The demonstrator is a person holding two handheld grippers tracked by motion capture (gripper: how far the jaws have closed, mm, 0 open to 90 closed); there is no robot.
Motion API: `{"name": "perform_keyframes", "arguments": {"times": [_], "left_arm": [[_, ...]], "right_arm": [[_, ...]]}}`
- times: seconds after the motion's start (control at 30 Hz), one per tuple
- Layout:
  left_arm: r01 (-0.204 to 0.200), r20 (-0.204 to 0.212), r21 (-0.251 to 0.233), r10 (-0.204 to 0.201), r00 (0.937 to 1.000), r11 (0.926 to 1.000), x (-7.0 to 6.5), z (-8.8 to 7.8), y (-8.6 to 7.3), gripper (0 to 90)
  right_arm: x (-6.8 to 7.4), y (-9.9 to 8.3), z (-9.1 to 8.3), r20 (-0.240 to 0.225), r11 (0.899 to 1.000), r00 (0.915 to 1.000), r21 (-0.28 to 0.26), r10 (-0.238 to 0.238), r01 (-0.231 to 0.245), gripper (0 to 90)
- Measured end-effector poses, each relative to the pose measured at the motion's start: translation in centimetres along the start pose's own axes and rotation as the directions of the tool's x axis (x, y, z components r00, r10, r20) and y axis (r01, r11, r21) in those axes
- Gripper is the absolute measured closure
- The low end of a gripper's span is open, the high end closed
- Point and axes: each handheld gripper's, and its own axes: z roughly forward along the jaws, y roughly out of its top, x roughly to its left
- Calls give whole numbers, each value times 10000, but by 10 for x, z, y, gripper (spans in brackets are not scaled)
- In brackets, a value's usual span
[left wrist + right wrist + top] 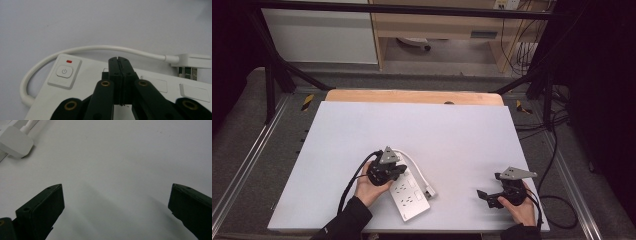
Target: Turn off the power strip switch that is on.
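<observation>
Power strip [408, 194] lengthwise near-right to far-left

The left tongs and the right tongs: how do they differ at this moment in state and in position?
The left tongs are shut, jaws pressed together; the right tongs are open, jaws wide apart. The left tongs sit over the white power strip, past its power button; the right tongs are over the bare table, away from the strip, with its plug farther off. Both are black and hand-held.
</observation>
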Motion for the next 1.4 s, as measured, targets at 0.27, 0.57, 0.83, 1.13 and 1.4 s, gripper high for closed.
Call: {"name": "perform_keyframes", "arguments": {"times": [0.27, 0.57, 0.83, 1.13, 1.4], "left_arm": [[-32, 48, 68, 31, 10000, 10000, -2, 4, -1, 893], [-137, 160, 175, 135, 9998, 9998, -5, 8, -2, 893], [-163, 144, 165, 160, 9998, 9997, -5, 9, -3, 895], [-124, 254, 71, 122, 9996, 9999, -5, 9, -4, 896], [-194, 205, 35, 193, 9996, 9998, -6, 9, -5, 897]], "right_arm": [[0, 0, 0, -2, 10000, 10000, 22, -3, 3, 11], [0, 0, 0, -13, 10000, 10000, 29, -21, 21, 11], [0, 0, 0, -6, 10000, 10000, 32, 8, -8, 11], [1, 0, 0, -20, 10000, 10000, 37, 6, -5, 11], [0, 0, 0, -1, 10000, 10000, 30, -17, 17, 11]]}}
